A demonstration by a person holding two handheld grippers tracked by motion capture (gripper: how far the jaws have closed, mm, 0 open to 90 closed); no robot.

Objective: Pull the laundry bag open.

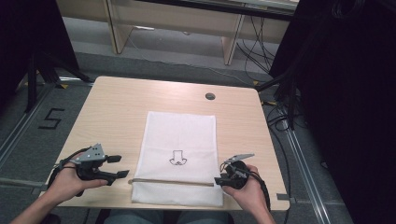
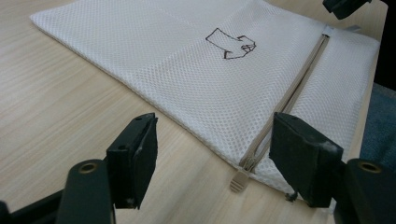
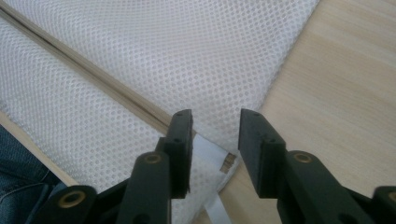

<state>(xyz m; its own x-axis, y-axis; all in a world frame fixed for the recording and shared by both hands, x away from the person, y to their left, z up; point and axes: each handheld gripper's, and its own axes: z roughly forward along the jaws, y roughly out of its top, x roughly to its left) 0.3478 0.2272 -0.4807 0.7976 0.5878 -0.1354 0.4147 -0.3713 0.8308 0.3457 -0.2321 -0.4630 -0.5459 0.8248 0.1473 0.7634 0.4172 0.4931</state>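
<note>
A white mesh laundry bag [image 1: 180, 156] is laid flat at the near middle of the wooden table [image 1: 116, 107], its beige zipper [image 1: 173, 182] run shut across the near end, the pull tab [image 2: 238, 180] at its left end. The left gripper [image 1: 120, 166] is held wide beside that pull; the right gripper [image 1: 219, 181] is parted over the opposite corner, nothing gripped. The closing is judged done, with only withdrawal left.

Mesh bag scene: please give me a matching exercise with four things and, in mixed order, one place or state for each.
1. mesh bag
2. zipper pull
3. left gripper
4. right gripper

a. jaws open over the bag's corner
b. lies flat in the middle of the table
c. jaws open beside the bag, on bare wood
d. at the end of the zipper, near the bag's edge

Pairs: 1-b, 2-d, 3-c, 4-a
</note>
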